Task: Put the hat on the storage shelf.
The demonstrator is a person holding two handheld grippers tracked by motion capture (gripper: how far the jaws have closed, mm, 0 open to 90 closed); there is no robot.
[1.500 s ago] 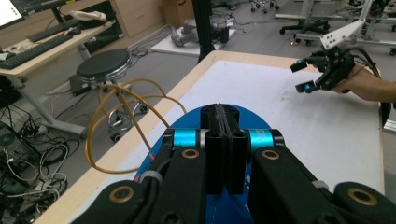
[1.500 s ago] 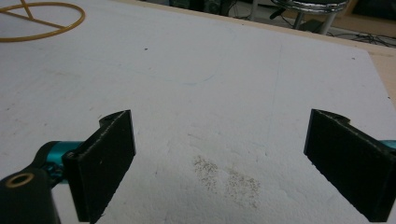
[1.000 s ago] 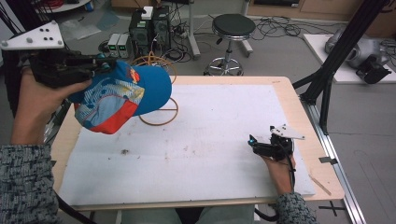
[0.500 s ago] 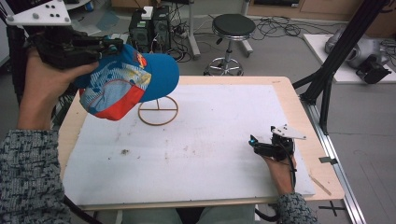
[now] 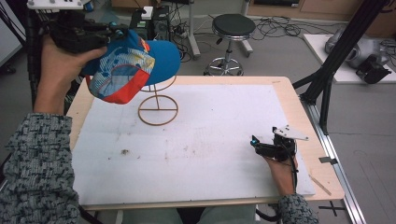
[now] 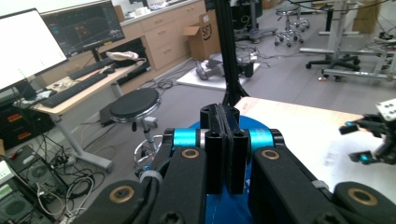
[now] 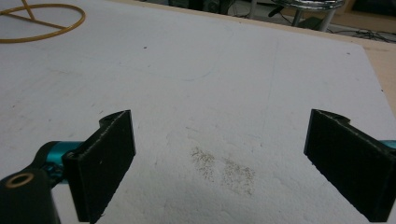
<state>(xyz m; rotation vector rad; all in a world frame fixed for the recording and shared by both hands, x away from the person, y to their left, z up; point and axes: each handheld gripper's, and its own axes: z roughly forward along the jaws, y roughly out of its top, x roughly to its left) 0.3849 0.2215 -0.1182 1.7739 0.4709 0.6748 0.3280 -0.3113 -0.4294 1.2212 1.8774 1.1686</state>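
Note:
A blue cap (image 5: pixel 135 65) with a patterned, red-edged panel hangs in the air at the far left, its brim (image 5: pixel 163 60) over the top of a thin golden wire stand (image 5: pixel 158 105). My left gripper (image 5: pixel 116 33) is shut on the cap's edge. In the left gripper view the jaws of the left gripper (image 6: pixel 223 116) are pressed together with blue cap fabric (image 6: pixel 261 127) behind them. My right gripper (image 5: pixel 254 142) rests low on the white board at the right, open. In the right gripper view the jaws of the right gripper (image 7: pixel 219 158) stand wide apart over bare board, and the stand's ring (image 7: pixel 42 21) lies far off.
A white foam board (image 5: pixel 210 140) covers the wooden table (image 5: pixel 280 80). It carries a small brown stain (image 5: pixel 125 151). A black frame post (image 5: pixel 327 79) rises at the right edge. A stool (image 5: pixel 232 25) and cables sit on the floor beyond the far edge.
My left gripper has lifted the cap higher and farther back, which uncovers more of the wire stand. The right gripper has stayed where it was.

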